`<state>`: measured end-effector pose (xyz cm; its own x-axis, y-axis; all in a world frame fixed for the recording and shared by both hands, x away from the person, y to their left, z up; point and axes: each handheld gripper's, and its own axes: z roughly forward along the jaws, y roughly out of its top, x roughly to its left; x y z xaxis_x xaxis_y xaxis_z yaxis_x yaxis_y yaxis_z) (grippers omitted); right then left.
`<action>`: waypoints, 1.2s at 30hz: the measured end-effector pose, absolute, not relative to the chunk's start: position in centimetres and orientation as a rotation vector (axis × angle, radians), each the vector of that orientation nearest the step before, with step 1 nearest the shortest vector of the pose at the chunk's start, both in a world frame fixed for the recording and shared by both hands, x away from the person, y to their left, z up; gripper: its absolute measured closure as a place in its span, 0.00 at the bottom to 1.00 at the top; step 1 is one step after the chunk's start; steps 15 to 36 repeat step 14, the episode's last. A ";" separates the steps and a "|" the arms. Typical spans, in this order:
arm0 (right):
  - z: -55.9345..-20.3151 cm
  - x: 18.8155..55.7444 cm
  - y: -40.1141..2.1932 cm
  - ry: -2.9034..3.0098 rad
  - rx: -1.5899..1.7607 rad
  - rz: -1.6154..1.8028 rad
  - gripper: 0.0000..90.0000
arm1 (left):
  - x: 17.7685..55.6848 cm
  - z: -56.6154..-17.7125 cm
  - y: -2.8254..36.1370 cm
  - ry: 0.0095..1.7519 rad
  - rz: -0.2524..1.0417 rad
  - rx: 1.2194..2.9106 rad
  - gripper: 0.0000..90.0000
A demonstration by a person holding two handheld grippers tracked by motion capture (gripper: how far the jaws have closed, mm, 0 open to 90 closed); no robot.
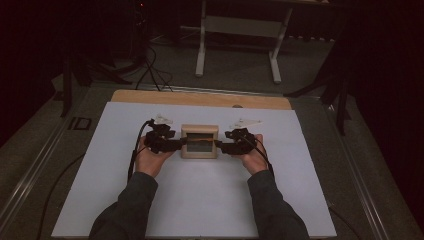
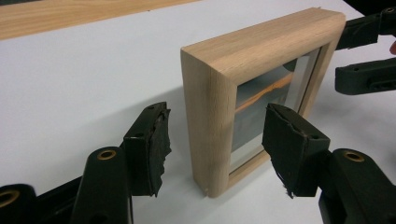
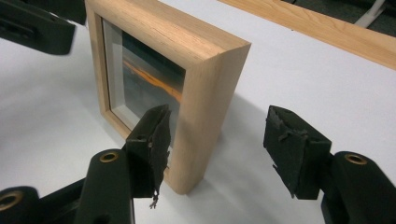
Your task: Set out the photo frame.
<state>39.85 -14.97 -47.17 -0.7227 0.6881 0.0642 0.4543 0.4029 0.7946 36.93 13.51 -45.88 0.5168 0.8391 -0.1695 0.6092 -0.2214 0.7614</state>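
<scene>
A dim room is surrounding everything, its grey floor (image 1: 235, 65) lying dark beyond the worktop, with a white-legged table frame (image 1: 238, 30) standing at the far side and black cables (image 1: 150, 70) trailing across the floor near a dark stand at the left. The worktop (image 1: 200, 200) is taking up the middle of the high view as a broad white sheet, with a strip of bare pale wood (image 1: 200, 98) showing along its far edge and a metal rail (image 1: 30, 170) running beside it on the left. A person's dark sleeves (image 1: 125, 210) are coming in from the bottom, each hand holding a set of tongs. Near the middle of the white sheet a small wooden picture frame (image 1: 199, 141) is standing upright on its edge, its glazed front showing an orange streak on a dark picture. The left tongs (image 2: 212, 140) are sitting apart around the frame's near corner, pads clear of the wood on both sides. The right tongs (image 3: 217, 140) are likewise standing apart astride the opposite corner, one pad in front of the glass, the other well off the back
</scene>
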 end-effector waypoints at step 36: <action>-46.3 37.9 -18.1 2.358 1.024 1.209 0.44 | 32.9 -46.0 19.2 1.254 0.419 1.895 0.44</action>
